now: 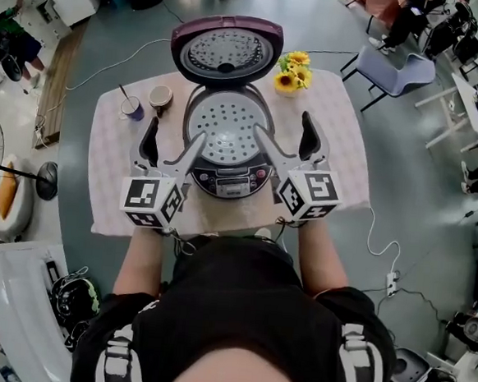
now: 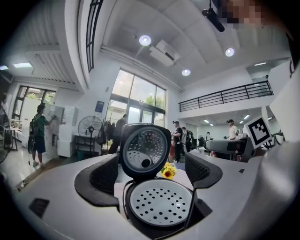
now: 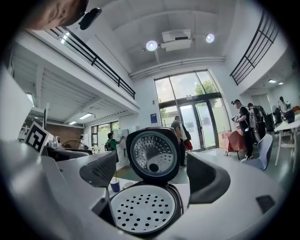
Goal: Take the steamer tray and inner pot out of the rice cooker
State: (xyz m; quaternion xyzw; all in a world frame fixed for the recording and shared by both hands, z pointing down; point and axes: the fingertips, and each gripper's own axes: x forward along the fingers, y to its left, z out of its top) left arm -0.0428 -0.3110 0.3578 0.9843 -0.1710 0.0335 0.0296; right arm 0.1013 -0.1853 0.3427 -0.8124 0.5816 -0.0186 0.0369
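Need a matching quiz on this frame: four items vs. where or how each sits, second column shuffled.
Items:
1. steamer tray
2. lid
3. sunflowers
4. blue cup

Places or states:
A. swung up, open
B. on the table, left of the rice cooker
C. seated in the rice cooker's top
D. on the table, right of the lid

Pairs: 1-C, 2-A, 3-D, 4-B
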